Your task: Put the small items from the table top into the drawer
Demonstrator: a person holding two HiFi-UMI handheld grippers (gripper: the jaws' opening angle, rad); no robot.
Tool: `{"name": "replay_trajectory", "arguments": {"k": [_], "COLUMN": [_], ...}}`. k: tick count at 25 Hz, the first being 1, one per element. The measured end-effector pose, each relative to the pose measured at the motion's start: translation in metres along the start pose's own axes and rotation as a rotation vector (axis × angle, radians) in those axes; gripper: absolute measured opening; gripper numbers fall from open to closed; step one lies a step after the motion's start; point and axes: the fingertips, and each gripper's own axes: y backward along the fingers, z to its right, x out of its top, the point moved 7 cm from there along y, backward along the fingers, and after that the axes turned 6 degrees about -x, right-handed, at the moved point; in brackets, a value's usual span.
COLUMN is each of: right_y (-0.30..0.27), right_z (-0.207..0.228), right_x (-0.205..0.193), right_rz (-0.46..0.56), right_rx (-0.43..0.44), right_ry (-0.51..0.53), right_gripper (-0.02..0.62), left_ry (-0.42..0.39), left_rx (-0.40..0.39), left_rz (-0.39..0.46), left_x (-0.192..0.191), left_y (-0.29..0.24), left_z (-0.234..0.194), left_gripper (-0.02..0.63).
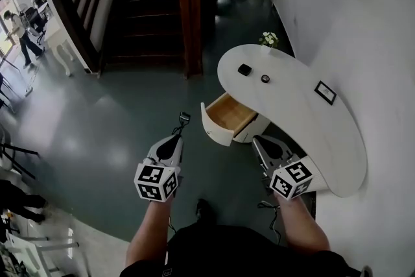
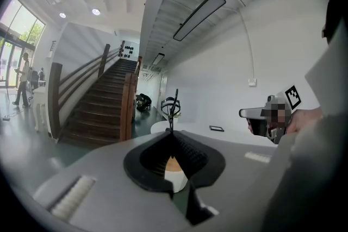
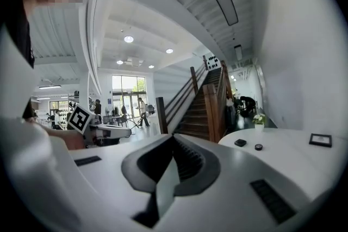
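The left gripper (image 1: 183, 117) and right gripper (image 1: 258, 139) are held over the floor short of the white counter (image 1: 305, 120), each with jaws together on nothing. A black square item (image 1: 244, 69) and a black round item (image 1: 265, 78) lie on the counter, beyond its open drawer (image 1: 213, 126).

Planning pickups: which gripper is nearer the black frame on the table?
Right. The right gripper sits by the table edge, just short of the black frame; the left gripper, shut on a wire loop, is over the floor beyond the open drawer.
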Motion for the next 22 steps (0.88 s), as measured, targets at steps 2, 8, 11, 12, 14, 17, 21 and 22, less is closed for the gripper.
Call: {"name": "replay_trajectory", "arguments": {"k": [2,8,11,12,14,17,21,22], "right_y": [-0.019,-0.072,-0.089,-0.093,-0.099,-0.106,-0.116,-0.12], "right_z": [-0.003,-0.015,-0.024,-0.026,-0.027,-0.021,-0.006,-0.001], "right_x": [0.003,0.01,0.015,0.016,0.019,0.023,0.025,0.024], "right_rz": [-0.013,-0.041,-0.046,-0.045,-0.045,-0.046,-0.035,-0.034], "right_rx": [0.003,0.015,0.02,0.019,0.013,0.003,-0.001,0.001], "right_ry": [0.004,0.02,0.03,0.031,0.032,0.034,0.024,0.021], "right_gripper": [0.011,0.011,0.011,0.011,0.011,0.011,0.011,0.011], "left_ry": [0.011,0.033,0.029,0.027,0.031,0.036,0.036,0.035], "left_rx": [-0.001,-0.004,-0.016,-0.019,-0.023,-0.031,-0.043,-0.045], "left_rz": [0.0,0.015,0.02,0.021,0.025,0.028,0.014,0.01], "left_x": [0.001,0.007,0.013,0.014,0.017,0.018,0.017,0.018], "left_y": [-0.004,-0.011,-0.011,-0.011,-0.013,-0.019,-0.036,-0.042], "left_z": [-0.017,-0.064,-0.079,-0.084,-0.091,-0.094,-0.096,-0.095], "left_gripper": [0.021,0.021,0.021,0.02,0.021,0.021,0.021,0.021]}}
